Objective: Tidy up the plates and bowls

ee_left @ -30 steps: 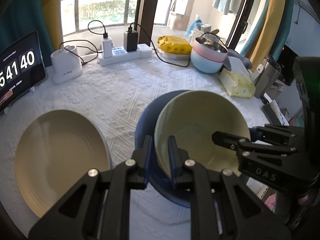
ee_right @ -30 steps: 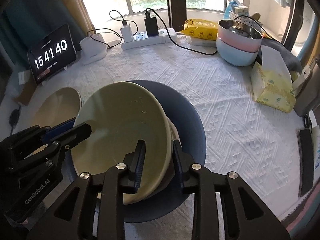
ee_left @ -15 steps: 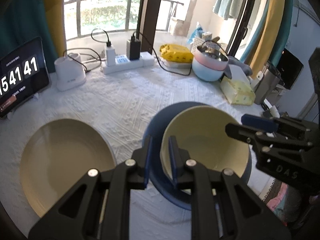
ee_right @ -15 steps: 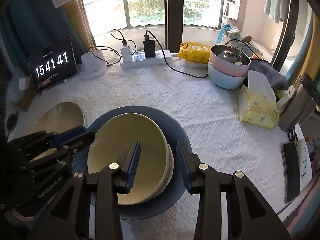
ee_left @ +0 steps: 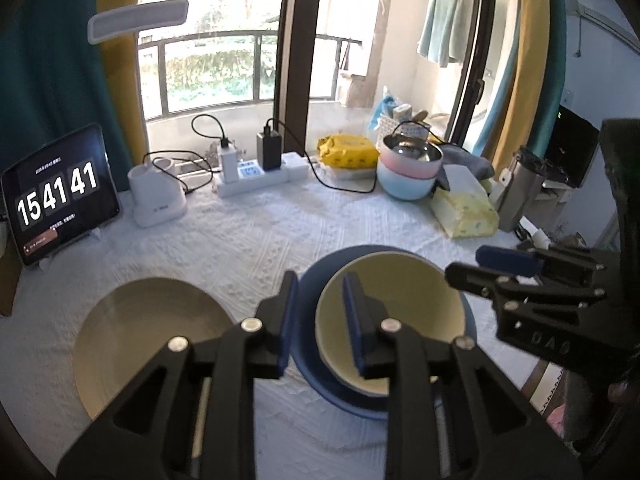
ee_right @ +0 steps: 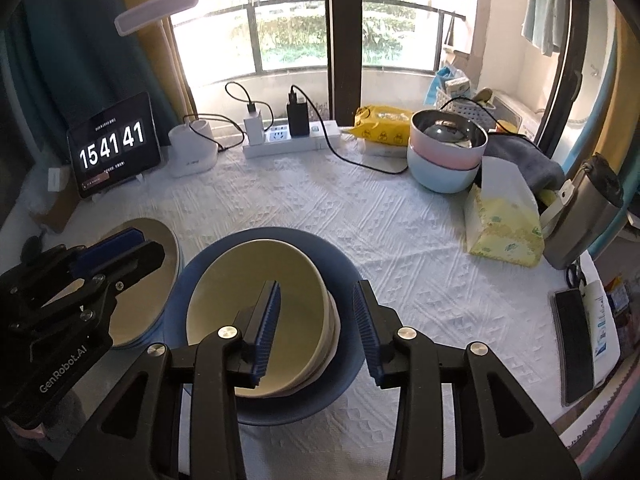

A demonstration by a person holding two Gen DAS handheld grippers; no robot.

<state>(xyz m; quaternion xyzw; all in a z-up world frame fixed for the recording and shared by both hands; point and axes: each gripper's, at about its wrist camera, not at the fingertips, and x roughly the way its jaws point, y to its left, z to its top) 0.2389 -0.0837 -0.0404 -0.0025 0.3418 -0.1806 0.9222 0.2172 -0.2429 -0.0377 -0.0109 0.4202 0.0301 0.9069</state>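
Now both hand-held grippers hang free above the nested bowl stack.

Right hand-held gripper [ee_right: 316, 320] stands wide, holding nothing, its fingers to either side of the near rim of the yellow bowl [ee_right: 256, 304]; the left hand-held gripper [ee_left: 318, 316] is parted more narrowly, also empty, above the bowl's left rim. That bowl sits nested on a paler bowl inside the blue plate [ee_right: 340, 268] on the bench [ee_right: 400, 232], with the tan plate [ee_left: 152, 340] just beside it to the left. These look like glazed ceramic: stiff, fairly heavy, slick and breakable, so pinching the rim, one finger inside and one outside, seems the safest hold.
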